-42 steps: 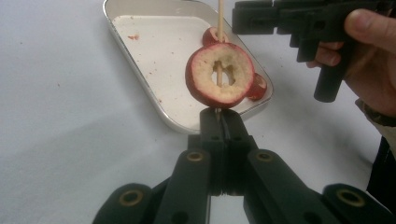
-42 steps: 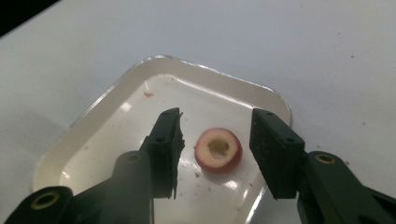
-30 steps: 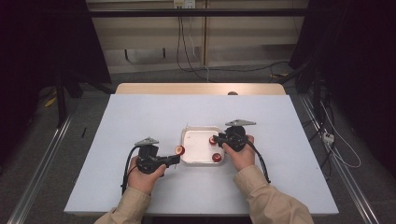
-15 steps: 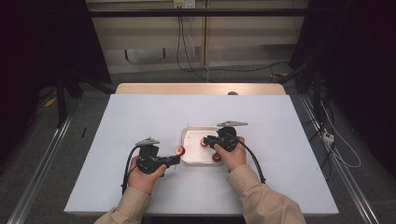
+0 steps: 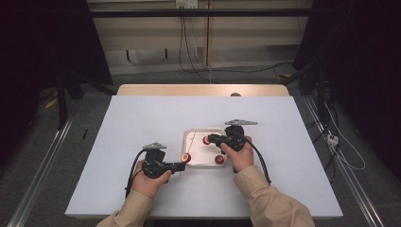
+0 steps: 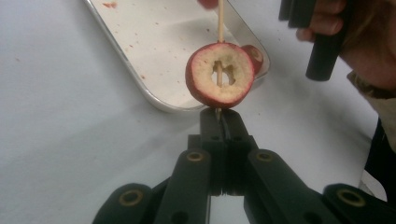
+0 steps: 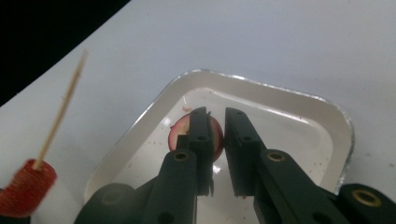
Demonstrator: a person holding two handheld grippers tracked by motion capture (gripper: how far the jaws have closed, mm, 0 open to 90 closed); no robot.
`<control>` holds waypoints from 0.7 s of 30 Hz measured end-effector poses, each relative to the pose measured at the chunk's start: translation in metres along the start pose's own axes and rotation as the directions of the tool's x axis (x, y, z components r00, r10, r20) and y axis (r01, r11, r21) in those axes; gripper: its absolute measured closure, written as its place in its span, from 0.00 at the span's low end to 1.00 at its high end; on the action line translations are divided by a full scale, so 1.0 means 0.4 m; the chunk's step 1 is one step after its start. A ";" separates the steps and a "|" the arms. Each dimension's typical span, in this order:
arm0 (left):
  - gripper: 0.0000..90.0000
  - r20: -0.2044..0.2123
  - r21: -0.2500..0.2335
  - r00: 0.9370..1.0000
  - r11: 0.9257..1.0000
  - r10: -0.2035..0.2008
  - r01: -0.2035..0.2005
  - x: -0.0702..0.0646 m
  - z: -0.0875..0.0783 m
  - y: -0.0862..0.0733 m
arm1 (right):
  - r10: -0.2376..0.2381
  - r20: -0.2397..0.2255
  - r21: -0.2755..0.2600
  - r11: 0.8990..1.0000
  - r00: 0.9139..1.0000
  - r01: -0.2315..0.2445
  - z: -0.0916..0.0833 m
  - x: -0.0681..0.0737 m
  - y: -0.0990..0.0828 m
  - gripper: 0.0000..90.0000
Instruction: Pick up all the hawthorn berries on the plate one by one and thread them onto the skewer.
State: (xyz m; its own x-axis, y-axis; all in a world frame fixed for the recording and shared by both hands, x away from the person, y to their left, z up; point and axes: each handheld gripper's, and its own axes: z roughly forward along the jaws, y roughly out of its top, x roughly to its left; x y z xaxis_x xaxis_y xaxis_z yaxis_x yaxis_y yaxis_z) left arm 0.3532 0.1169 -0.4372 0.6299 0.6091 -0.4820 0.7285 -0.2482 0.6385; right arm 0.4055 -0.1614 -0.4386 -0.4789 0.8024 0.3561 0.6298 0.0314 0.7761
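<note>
— Where are you working here?

— You're in a lab-style recording bay. Your pale blue-grey rectangular tabletop (image 5: 142,123) sits centre frame, hemmed by black curtains (image 5: 42,42) at upper left and upper right.

— What else tells you that?

— Loose black cables (image 5: 189,47) hang down the beige back wall (image 5: 142,33), and metal floor rails (image 5: 40,175) run along the lower left.
</note>
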 end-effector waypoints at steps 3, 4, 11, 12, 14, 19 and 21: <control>1.00 0.009 0.022 1.000 1.000 0.003 -0.003 -0.006 0.007 -0.002 | -0.023 -0.014 -0.025 0.999 1.000 0.023 -0.018 0.012 0.012 0.91; 1.00 0.019 0.031 1.000 0.999 0.006 -0.007 -0.007 0.009 -0.002 | -0.038 -0.021 -0.029 0.999 0.999 0.037 -0.023 0.016 0.015 0.91; 1.00 0.018 0.066 1.000 0.998 0.002 -0.003 -0.012 0.019 -0.006 | -0.066 -0.035 -0.058 0.996 0.997 0.064 -0.046 0.026 0.027 0.91; 1.00 0.017 0.066 1.000 0.998 0.003 -0.004 -0.012 0.020 -0.006 | -0.072 -0.033 -0.063 0.996 0.997 0.069 -0.048 0.028 0.029 0.91; 1.00 0.017 0.067 1.000 0.998 0.005 -0.006 -0.011 0.021 -0.006 | -0.083 -0.033 -0.059 0.995 0.996 0.081 -0.050 0.031 0.032 0.91; 1.00 0.017 0.073 1.000 0.997 0.001 -0.002 -0.009 0.023 -0.006 | -0.108 -0.028 -0.052 0.993 0.994 0.106 -0.050 0.036 0.032 0.91; 1.00 0.010 0.080 1.000 0.997 0.009 -0.010 -0.011 0.025 -0.007 | -0.116 -0.028 -0.046 0.992 0.993 0.115 -0.050 0.037 0.031 0.91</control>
State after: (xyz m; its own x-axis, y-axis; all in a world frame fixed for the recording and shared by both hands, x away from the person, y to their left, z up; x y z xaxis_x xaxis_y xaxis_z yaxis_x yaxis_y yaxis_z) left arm 0.3512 0.1075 -0.4427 0.6393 0.5990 -0.4821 0.7414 -0.3140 0.5931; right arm 0.3941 -0.1609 -0.4133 -0.5655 0.7766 0.2776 0.5417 0.0959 0.8351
